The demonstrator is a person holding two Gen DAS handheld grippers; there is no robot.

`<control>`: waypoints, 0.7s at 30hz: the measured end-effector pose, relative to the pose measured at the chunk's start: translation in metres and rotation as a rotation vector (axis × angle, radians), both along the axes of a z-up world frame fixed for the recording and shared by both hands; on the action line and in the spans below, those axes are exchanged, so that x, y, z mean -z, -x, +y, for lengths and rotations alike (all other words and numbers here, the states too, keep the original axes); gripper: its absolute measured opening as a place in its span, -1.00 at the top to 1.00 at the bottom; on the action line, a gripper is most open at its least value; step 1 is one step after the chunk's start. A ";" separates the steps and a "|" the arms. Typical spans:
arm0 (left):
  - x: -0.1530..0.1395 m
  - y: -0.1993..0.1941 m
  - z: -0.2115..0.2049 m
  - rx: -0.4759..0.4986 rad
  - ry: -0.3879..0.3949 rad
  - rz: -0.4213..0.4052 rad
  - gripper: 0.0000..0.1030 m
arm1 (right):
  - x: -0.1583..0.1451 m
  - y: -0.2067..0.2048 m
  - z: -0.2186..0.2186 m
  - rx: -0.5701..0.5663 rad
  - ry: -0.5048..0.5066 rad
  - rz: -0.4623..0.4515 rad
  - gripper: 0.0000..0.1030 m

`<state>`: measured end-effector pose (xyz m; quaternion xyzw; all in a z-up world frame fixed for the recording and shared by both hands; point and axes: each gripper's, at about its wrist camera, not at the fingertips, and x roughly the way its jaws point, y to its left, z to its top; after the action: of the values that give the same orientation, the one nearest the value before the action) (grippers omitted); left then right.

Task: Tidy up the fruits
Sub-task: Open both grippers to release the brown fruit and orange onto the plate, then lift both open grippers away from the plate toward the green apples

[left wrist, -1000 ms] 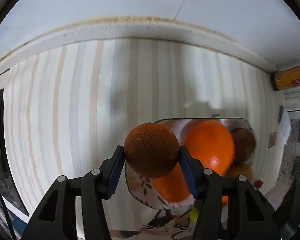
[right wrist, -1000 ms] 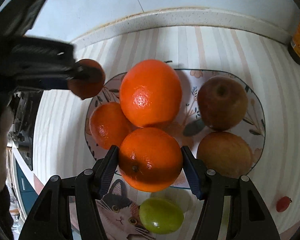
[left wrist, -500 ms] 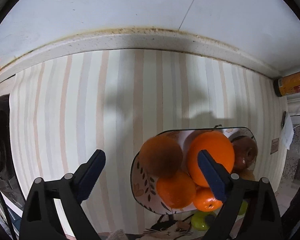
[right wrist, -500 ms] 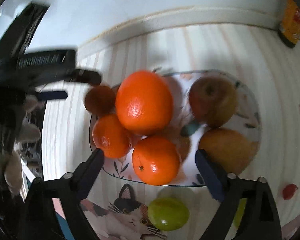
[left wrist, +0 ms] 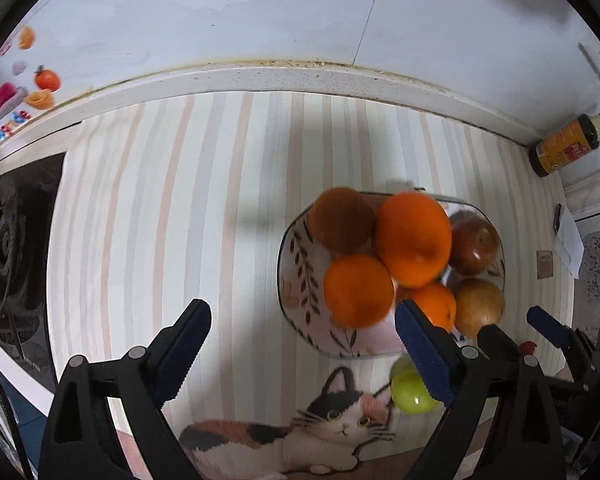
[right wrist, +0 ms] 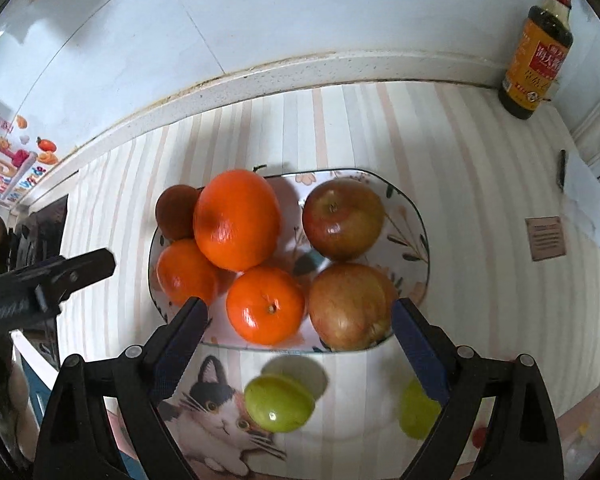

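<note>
A floral plate (right wrist: 416,216) on the striped mat holds a big orange (right wrist: 236,220), two small oranges (right wrist: 264,308) (right wrist: 184,272), a dark brownish fruit (right wrist: 176,212), a red apple (right wrist: 342,218) and a yellowish apple (right wrist: 348,306). My right gripper (right wrist: 298,312) hangs open and empty above the plate's near edge. My left gripper (left wrist: 300,320) is open and empty too, above the mat left of the plate (left wrist: 296,256); the dark fruit (left wrist: 342,220) lies at the plate's far left. Two green fruits (right wrist: 278,402) (right wrist: 418,412) lie on the mat in front.
A sauce bottle (right wrist: 536,44) stands at the back right by the wall ledge. A black stove top (left wrist: 4,240) borders the mat on the left. White paper (right wrist: 588,196) lies at the right, and a small red fruit (right wrist: 478,436) sits near the front right edge.
Both grippers opened wide and rose. The left let go of the dark fruit and the right let go of a small orange; both fruits now lie on the plate.
</note>
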<state>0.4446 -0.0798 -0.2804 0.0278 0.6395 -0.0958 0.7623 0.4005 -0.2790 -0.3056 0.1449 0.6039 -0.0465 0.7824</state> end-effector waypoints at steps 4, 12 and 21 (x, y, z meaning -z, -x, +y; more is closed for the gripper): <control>-0.011 0.026 0.003 0.000 -0.014 -0.046 -0.83 | -0.009 0.018 0.004 -0.012 0.019 0.004 -0.85; -0.045 0.075 0.012 0.001 -0.021 -0.144 -0.83 | -0.042 0.059 0.009 -0.024 0.069 -0.044 -0.85; -0.073 0.128 0.019 0.019 0.007 -0.207 -0.83 | -0.088 0.101 0.015 -0.023 0.096 -0.120 -0.85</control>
<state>0.3169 -0.0610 -0.2079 0.0409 0.5566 -0.1019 0.8235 0.2996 -0.2644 -0.2176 0.1026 0.5547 -0.0577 0.8237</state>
